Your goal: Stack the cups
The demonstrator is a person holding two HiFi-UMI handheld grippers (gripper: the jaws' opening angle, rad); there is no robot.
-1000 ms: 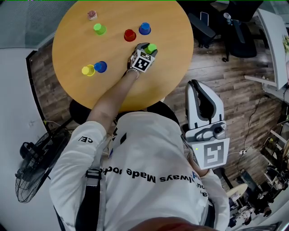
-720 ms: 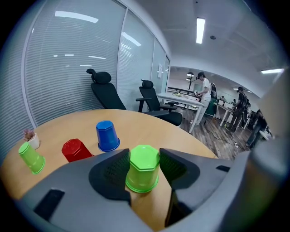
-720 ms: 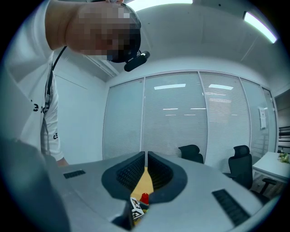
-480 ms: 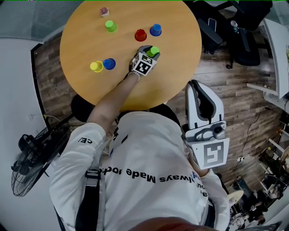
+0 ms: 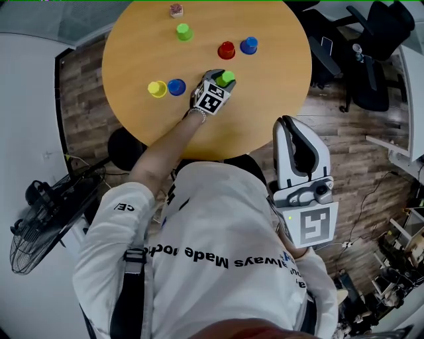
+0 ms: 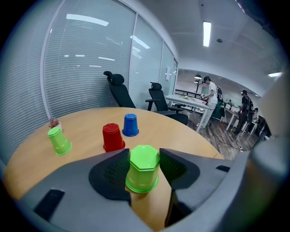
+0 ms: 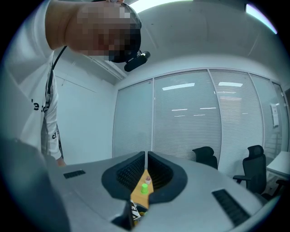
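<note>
My left gripper [image 5: 222, 79] is shut on an upside-down green cup [image 5: 227, 77] over the round wooden table [image 5: 271, 99]. In the left gripper view both pads press the sides of this green cup [image 6: 144, 168]. Ahead of it stand a red cup [image 6: 112, 137], a blue cup [image 6: 130, 125] and a second green cup [image 6: 59, 141], all upside down. A yellow cup [image 5: 157, 89] and another blue cup [image 5: 176, 87] stand side by side to the left. My right gripper [image 5: 286, 123] is shut on nothing and is held off the table at the person's right side.
A small potted plant [image 5: 176, 10] sits at the table's far edge. Black office chairs [image 5: 371, 73] stand to the right of the table and a floor fan [image 5: 46, 225] is at the left. The table's near edge is just behind my left hand.
My left gripper has carried the green cup leftward across the table, from right of the red cup to nearly level below it. The head view has shifted. The right gripper looks unchanged.
</note>
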